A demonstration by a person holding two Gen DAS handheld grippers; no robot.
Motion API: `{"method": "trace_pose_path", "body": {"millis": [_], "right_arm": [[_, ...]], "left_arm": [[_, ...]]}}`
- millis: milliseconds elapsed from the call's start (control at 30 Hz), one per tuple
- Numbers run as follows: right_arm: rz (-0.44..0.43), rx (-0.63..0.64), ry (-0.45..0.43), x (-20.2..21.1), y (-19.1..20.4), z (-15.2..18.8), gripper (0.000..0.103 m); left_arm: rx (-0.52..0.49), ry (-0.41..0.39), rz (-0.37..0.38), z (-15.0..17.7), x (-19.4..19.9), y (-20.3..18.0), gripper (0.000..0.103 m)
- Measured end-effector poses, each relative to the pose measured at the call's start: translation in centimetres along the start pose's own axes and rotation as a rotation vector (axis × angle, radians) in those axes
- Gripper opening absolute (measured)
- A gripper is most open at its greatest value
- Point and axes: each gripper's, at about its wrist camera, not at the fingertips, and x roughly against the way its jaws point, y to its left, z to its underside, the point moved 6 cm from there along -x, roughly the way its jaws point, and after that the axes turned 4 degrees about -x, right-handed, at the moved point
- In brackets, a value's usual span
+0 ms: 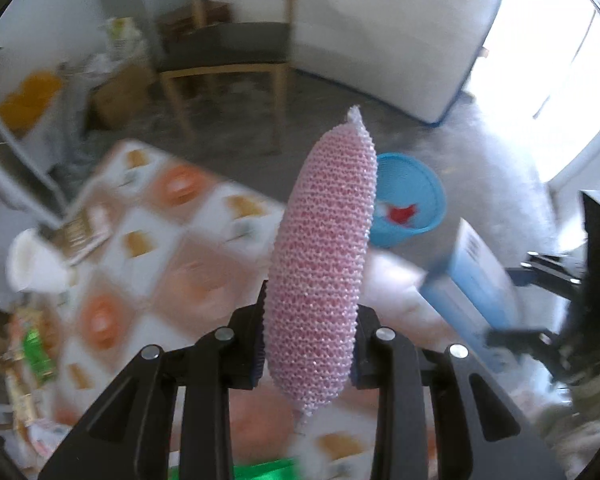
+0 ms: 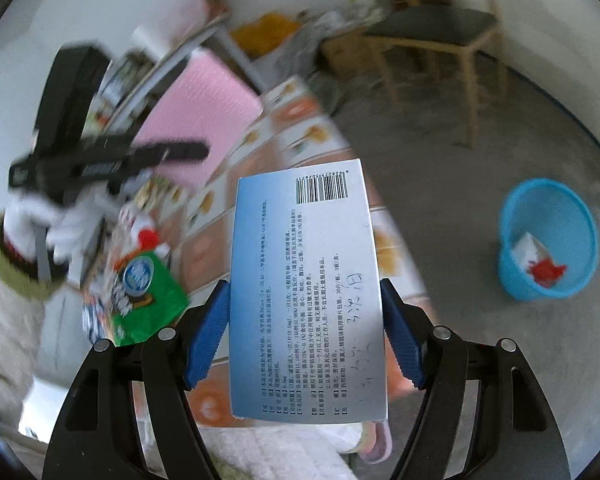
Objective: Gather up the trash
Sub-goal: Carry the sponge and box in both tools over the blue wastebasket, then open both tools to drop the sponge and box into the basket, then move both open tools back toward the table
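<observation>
My left gripper (image 1: 308,344) is shut on a pink knitted scouring pad (image 1: 320,264), held upright above the table; the pad also shows in the right wrist view (image 2: 204,120). My right gripper (image 2: 304,332) is shut on a blue and silver medicine box (image 2: 306,292) with a barcode and printed text, held above the table's edge. The box also shows in the left wrist view (image 1: 472,276). A blue trash basket (image 1: 414,200) stands on the floor beyond the table, with red and white scraps inside; it also shows in the right wrist view (image 2: 548,240).
The table (image 1: 160,240) has an orange and white patterned cloth. On it lie a white paper cup (image 1: 32,260), a green snack packet (image 2: 140,288) and other wrappers. A wooden chair (image 1: 224,64) stands on the grey floor behind.
</observation>
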Motion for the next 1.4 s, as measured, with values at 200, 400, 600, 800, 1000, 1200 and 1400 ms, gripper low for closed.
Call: {"method": "trace_pose_path", "body": {"millis": [200, 400, 600, 800, 1000, 1200, 1400], "right_arm": [[-0.004, -0.255, -0.085, 4.1, -9.7, -1.4, 0.069], [-0.053, -0.501, -0.131, 4.7, -18.7, -3.7, 0.069], [-0.088, -0.687, -0.16, 2.2, -25.7, -6.6, 0.069], [0.003, -0.745, -0.226, 0.1, -31.3, -8.9, 0.076], [0.184, -0.752, -0.249, -1.4, -35.6, -8.3, 0.08], [0.212, -0.761, -0.293, 0.3, -36.0, -5.4, 0.08], [0.228, -0.682, -0.339, 3.8, -33.7, -3.9, 0.08]], "left_arm": [[-0.066, 0.02, 0.123, -4.8, -5.3, -8.5, 0.03], [-0.063, 0.088, 0.179, -8.7, -13.4, -13.9, 0.031], [-0.036, 0.124, 0.196, -12.0, -20.2, -16.5, 0.031], [0.006, 0.058, 0.167, -15.0, -24.4, -17.6, 0.064], [0.073, -0.042, 0.182, -17.2, -24.6, -18.4, 0.077], [0.01, -0.156, 0.203, -17.8, -20.3, -19.3, 0.077], [-0.109, -0.316, 0.181, -15.8, -12.6, -20.5, 0.079]]}}
